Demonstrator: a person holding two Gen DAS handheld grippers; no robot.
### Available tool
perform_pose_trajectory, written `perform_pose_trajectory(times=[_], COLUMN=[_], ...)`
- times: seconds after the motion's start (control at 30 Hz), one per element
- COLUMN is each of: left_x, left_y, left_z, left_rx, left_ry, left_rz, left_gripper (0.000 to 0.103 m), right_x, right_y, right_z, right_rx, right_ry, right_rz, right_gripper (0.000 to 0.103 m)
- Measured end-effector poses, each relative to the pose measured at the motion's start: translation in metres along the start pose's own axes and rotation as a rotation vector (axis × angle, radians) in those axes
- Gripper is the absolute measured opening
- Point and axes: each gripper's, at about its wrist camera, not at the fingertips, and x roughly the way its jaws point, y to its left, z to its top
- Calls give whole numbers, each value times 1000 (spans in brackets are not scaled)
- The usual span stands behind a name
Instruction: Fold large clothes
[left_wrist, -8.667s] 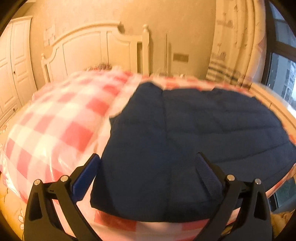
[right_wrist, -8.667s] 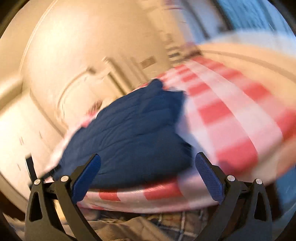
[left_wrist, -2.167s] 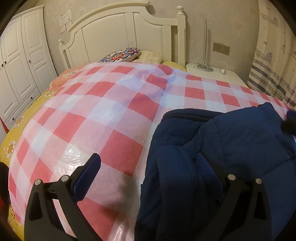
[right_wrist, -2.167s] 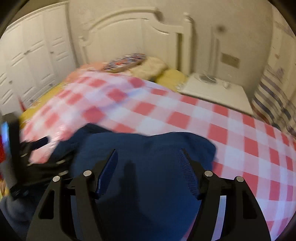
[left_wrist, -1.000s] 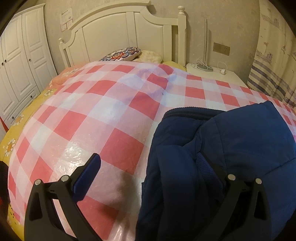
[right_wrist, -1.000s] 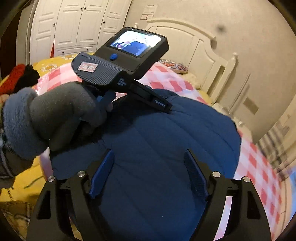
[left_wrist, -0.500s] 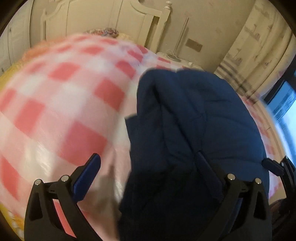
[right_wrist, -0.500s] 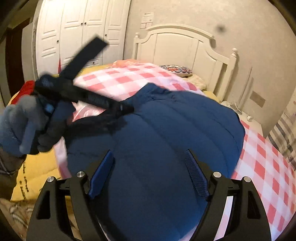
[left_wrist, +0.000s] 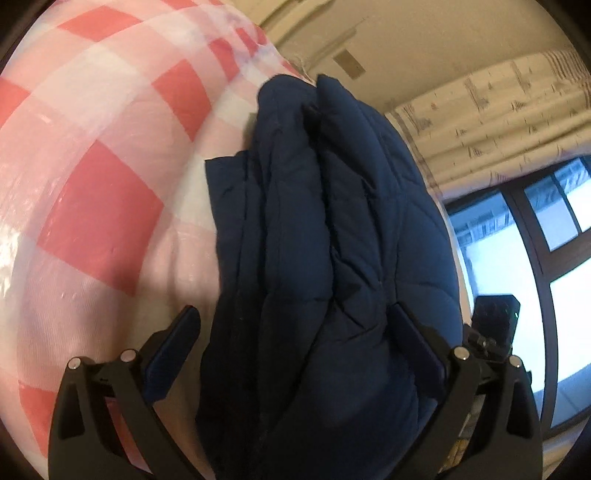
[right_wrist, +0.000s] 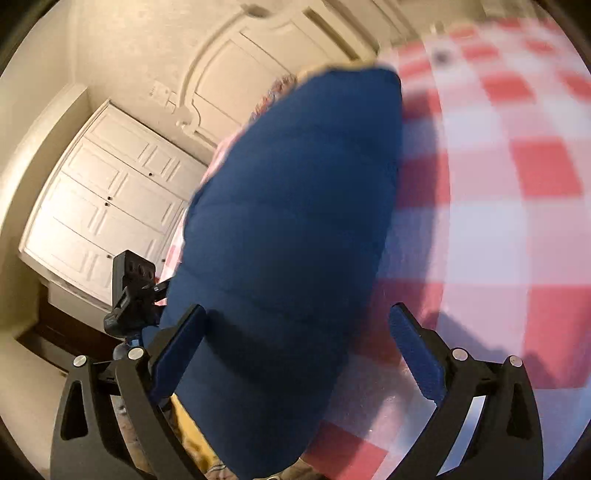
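Jacket (left_wrist: 325, 236), navy and quilted, lies folded mid-frame on the checked bed cover (left_wrist: 99, 206). Left tongs (left_wrist: 295, 343) gape around its edge; right tongs (right_wrist: 295, 343) are opening, gripping nothing.

The right tool (right_wrist: 295, 349) has its jaws spread wide and opening, its blue pads standing apart on either side of the near end of a folded navy quilted jacket (right_wrist: 295, 221), neither pad pressing it. The jacket lies on a bed with a red-and-white checked cover (right_wrist: 517, 184). At the jacket's left edge sits the other tool (right_wrist: 135, 295). Behind stand a white wardrobe (right_wrist: 107, 206) and a white headboard (right_wrist: 240, 70)
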Motion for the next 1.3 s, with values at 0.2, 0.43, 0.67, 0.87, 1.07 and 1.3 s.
perform_pose_trajectory(times=[0.2, 0.43, 0.67, 0.87, 1.07, 1.3], left_x=[10, -2, 16, 88, 182, 171], left_y=[-4, -35, -106, -163, -178, -174], left_z=[5, -13, 4, 50, 61, 58], left_rx=[39, 104, 167, 179, 126, 127], left_ry=[54, -105, -207, -172, -100, -119], left_rz=[-72, -48, -90, -113, -1, 31], left_gripper=[101, 67, 61, 61, 71, 80], right_x=[29, 12, -52, -95, -95, -121], right_y=[16, 50, 56, 12, -73, -33], right_z=[-6, -18, 6, 54, 90, 63], right_rx=[-59, -327, -422, -417, -230, -242], right_ry=[36, -114, -357, -441, -349, -522], right_rz=[-9, -126, -219, -318, -448, -623], right_gripper=[99, 80, 75, 75, 75, 93])
